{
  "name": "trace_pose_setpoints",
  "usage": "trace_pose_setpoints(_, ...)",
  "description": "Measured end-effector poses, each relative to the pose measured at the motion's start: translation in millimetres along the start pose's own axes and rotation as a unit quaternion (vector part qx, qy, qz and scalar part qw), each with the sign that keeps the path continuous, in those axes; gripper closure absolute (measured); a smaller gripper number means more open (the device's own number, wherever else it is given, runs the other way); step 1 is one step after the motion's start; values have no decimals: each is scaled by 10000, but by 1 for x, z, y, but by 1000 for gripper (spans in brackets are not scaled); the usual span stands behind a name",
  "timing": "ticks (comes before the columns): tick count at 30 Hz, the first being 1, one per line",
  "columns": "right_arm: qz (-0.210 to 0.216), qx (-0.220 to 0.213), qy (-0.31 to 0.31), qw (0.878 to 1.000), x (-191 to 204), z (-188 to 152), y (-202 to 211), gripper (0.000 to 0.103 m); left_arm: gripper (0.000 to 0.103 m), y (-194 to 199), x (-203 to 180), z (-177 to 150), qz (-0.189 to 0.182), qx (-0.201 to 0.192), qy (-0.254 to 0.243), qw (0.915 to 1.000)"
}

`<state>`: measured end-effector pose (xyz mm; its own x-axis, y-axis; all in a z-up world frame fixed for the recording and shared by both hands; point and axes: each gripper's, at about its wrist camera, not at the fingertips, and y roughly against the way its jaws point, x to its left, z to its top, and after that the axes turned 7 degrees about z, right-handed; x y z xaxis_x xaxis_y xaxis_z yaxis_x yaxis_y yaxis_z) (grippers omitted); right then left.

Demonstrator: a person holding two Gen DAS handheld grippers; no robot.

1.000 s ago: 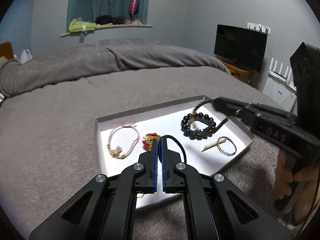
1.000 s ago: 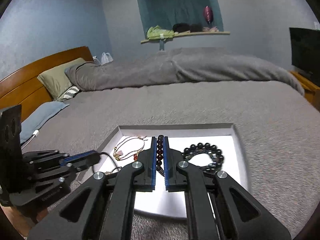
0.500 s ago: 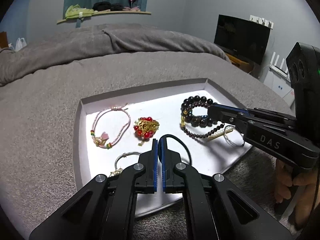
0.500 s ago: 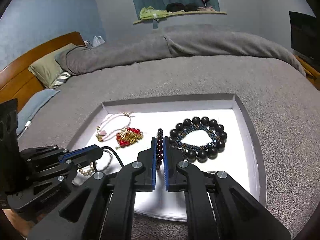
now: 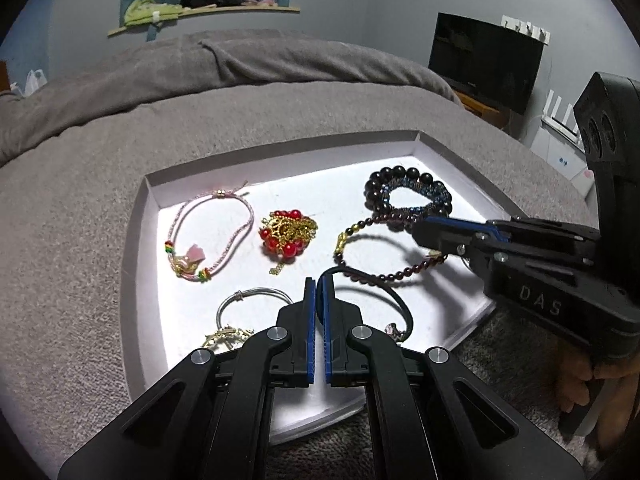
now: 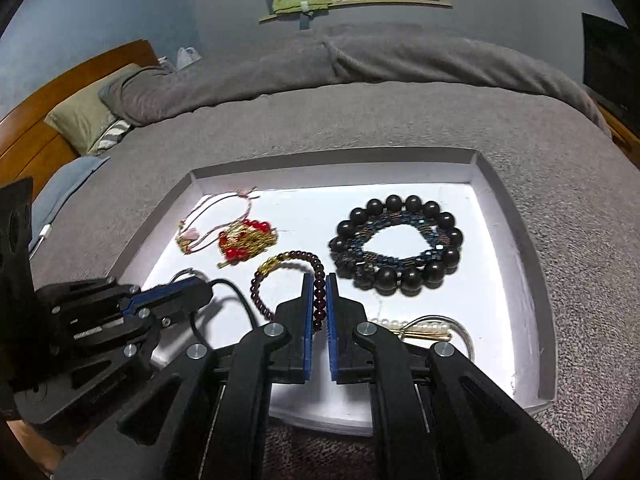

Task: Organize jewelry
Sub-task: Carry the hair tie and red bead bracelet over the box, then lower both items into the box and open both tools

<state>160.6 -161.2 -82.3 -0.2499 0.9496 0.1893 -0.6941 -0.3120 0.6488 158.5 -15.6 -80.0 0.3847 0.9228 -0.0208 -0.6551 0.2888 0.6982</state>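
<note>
My room is dim and bluish, yet the white tray [image 5: 148, 216] glares under light from above, its floor nearly blown out. My 2 grippers throw soft shadows across it, and the black cord [image 5: 394, 300] casts a faint double of itself. Both fisheye views bend the bed [image 6: 360, 128] into a dome and go black in the corners. The beads look sharp; the far shelf [image 6: 356, 6] is soft and grainy.

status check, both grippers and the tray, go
Left gripper shut on black cord. Right gripper shut on dark red bead bracelet, over white tray. Black bead bracelet beside it, nothing blocking.
</note>
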Motion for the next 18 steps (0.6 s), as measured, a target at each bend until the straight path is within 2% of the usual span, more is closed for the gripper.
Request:
trace_pose_setpoints(8, 63, 41, -78, 9999, 0, 2, -7, 97, 99, -3, -4, -1, 64, 65, -68, 9999)
trace_pose_setpoints(10, 75, 28, -62, 9999, 0, 2, -7, 97, 95, -2, -4, -1, 98, 60, -65, 9999)
trace_pose_setpoints(12, 98, 33, -112, 9999, -3, 2, -8, 97, 84, -2, -3, 0, 102, 40, -46, 9999)
trace_pose_setpoints(16, 131, -43, -221, 9997, -6, 3, -4, 96, 84, 0, -1, 0, 88, 20, 5, 10000)
trace_pose_setpoints(18, 153, -131, -235, 9995, -6, 4, 1, 90, 83, 0, 1, -1, 68, -4, 40, 10000)
